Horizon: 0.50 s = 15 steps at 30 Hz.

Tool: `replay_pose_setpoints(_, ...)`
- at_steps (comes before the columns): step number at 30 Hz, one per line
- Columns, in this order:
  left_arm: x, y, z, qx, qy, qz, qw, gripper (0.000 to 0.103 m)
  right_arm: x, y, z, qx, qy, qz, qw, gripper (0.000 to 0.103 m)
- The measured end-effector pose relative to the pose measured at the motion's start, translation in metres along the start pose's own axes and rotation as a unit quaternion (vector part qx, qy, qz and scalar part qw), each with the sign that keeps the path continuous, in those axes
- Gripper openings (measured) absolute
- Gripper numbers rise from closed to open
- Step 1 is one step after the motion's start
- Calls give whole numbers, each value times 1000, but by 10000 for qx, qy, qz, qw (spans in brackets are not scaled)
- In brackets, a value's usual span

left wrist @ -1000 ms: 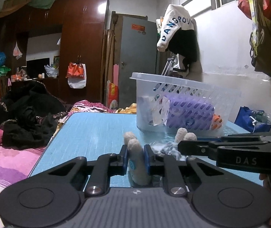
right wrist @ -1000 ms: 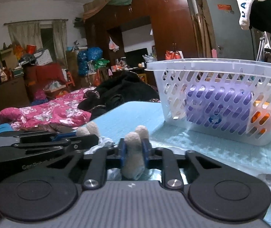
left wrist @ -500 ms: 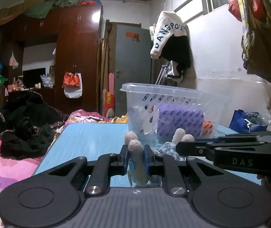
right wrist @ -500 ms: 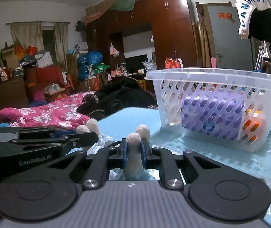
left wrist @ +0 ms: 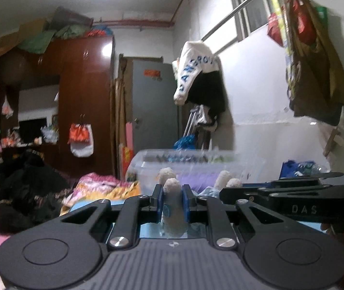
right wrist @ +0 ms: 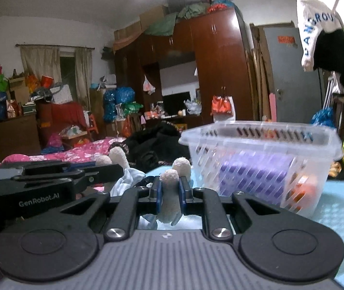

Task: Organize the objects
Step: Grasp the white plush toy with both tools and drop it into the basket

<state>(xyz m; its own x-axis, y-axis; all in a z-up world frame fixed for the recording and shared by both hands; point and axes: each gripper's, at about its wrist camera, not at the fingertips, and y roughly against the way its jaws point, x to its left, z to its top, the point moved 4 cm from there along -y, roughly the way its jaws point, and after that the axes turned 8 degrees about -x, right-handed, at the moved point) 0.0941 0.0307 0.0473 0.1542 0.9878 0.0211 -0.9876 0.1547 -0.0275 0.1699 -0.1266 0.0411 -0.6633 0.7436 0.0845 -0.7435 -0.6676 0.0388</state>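
Both claws, left (left wrist: 173, 201) and right (right wrist: 169, 193), clamped on upright plush limbs (left wrist: 173, 207).

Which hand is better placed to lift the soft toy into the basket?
Probably the right. The right gripper and left gripper both clamp the toy, but the basket looks nearer in the right wrist view than in the left.
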Motion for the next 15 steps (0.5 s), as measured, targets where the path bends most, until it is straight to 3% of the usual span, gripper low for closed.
replay_pose_setpoints(9,-38,-62,74,-314,-80,-372,9988,19,-37,-14,78,-415,475,-423,9971,16)
replay_pose_setpoints(15,-49,-139,95,97,88,-491,9987,19,-84,-53,112,-212,547,-1011,9931,16)
